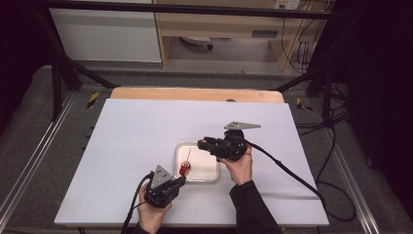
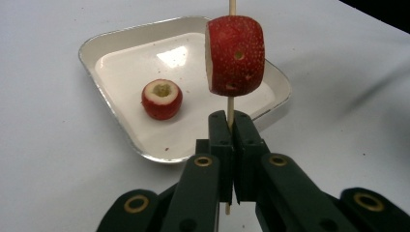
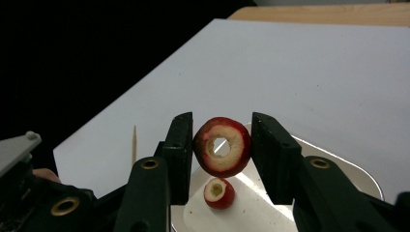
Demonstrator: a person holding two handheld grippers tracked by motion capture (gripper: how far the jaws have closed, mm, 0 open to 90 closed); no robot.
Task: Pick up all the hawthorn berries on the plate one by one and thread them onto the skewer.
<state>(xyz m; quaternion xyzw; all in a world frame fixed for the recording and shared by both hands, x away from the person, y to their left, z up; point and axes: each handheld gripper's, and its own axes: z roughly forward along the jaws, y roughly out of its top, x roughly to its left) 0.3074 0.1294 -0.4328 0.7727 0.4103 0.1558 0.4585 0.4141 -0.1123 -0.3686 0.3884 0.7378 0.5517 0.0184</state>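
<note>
Speckled red fruit chunk (image 2: 235, 55) on thin wooden skewer (image 2: 230, 110) — glossy white tray (image 2: 111, 111)

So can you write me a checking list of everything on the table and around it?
Surface: white table, wooden edge at its far side.
Job's things: white tray with one cored red fruit piece in it; another piece threaded on a skewer; a third, a cored ring.
Clutter: nothing seen.
Grippers: left gripper shut on the skewer; right gripper pinching the ring.
Cables: one trails from each gripper.
Surroundings: black frame, grey floor, wooden shelving.
</note>
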